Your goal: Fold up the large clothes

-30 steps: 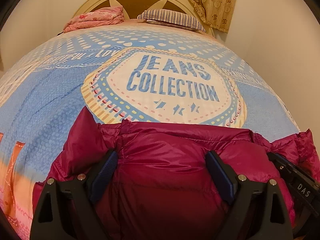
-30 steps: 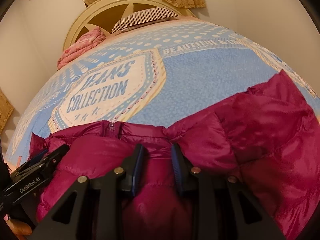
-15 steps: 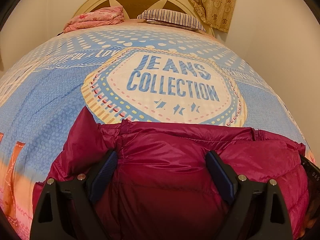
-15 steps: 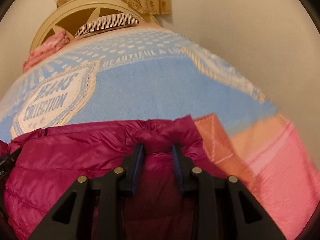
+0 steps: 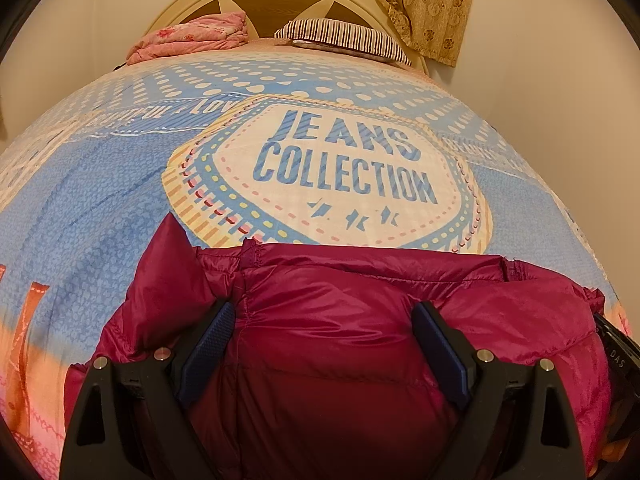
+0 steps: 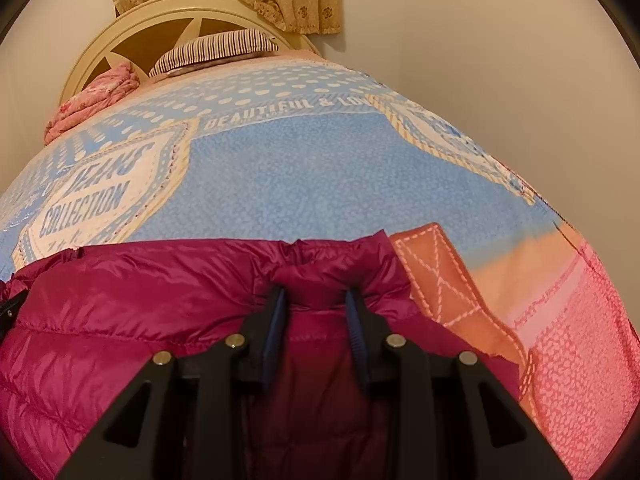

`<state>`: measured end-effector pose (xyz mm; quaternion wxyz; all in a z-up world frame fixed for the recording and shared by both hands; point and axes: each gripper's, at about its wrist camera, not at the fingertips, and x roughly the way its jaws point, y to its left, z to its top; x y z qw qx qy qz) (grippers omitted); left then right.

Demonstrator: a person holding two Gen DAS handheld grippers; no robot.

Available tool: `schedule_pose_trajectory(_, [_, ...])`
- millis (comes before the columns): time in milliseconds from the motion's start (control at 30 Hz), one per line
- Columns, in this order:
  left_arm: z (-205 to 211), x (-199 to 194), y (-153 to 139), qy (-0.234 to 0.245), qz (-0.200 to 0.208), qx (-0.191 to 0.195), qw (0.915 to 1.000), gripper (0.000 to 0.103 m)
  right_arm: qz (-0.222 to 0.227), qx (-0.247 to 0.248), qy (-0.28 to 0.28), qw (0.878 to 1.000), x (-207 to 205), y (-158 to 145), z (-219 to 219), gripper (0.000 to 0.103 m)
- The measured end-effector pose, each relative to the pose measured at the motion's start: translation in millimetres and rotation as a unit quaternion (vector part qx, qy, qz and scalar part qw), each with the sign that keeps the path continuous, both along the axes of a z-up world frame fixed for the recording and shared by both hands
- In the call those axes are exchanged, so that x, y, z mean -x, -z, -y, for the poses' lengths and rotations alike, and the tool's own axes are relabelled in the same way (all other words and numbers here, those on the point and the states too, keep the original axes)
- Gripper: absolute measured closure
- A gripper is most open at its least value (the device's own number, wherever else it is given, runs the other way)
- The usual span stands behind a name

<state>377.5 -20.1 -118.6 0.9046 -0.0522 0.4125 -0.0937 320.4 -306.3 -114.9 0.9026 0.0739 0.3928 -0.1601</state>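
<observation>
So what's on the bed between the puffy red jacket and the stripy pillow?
Only the bedspread, seen from the left wrist; nothing else lies between jacket and pillow.

glossy quilted jacket (image 5: 340, 320), matt cotton bedspread (image 5: 100, 208)

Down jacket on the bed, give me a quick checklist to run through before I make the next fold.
1. Right hand-held gripper grips the down jacket: ok, its pads pinch a puckered fold at the far edge.
2. Left hand-held gripper has a grip: cannot tell; its jaws stand wide with the jacket bulging between them.
3. Room on the bedspread beyond the jacket: ok, nothing lies there.
4. Pink blanket and striped pillow out of the way: ok, both lie by the headboard.
5. Jacket lies flat: not ok, it is bunched and puffy.
6. Zipper closed: cannot tell.
</observation>
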Motion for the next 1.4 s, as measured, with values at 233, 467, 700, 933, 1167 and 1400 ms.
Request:
schedule_pose_trajectory(233, [-11.2, 16.2, -16.3, 0.031, -0.016, -0.01, 0.9993, 0.012, -0.002, 0.003, 0.001, 1.0, 0.0, -0.5, -0.2, 0.069])
schedule_pose_trajectory(467, [-102.1, 80.3, -52.0, -0.014, 0.012, 0.024, 0.9995, 0.012, -0.014, 0.011, 0.002, 1.0, -0.3, -4.9, -3.1, 0.068])
schedule_pose_trajectory(700, [-149.1, 132.7, -31.7, -0.061, -0.002, 0.092, 0.9939, 0.012, 0.08, 0.026, -0.061, 0.995, 54.0, -67.3, -61.8, 0.068])
schedule_pose_trajectory(933, [-114.4, 162.8, -18.2, -0.05, -0.005, 0.147, 0.9879, 0.012, 0.05, -0.082, -0.134, 0.986, 67.8, -51.2, -137.8, 0.078])
schedule_pose_trajectory(1167, [-85.4, 160.1, -7.1, -0.033, -0.006, 0.13, 0.991, 0.012, 0.03, -0.112, -0.11, 0.987, 59.6, 4.6, -131.2, 0.085])
schedule_pose_trajectory(1400, [-70.0, 161.7, -4.9, -0.032, -0.002, 0.242, 0.9698, 0.024, 0.025, -0.109, -0.115, 0.987, 57.2, 7.9, -132.2, 0.085])
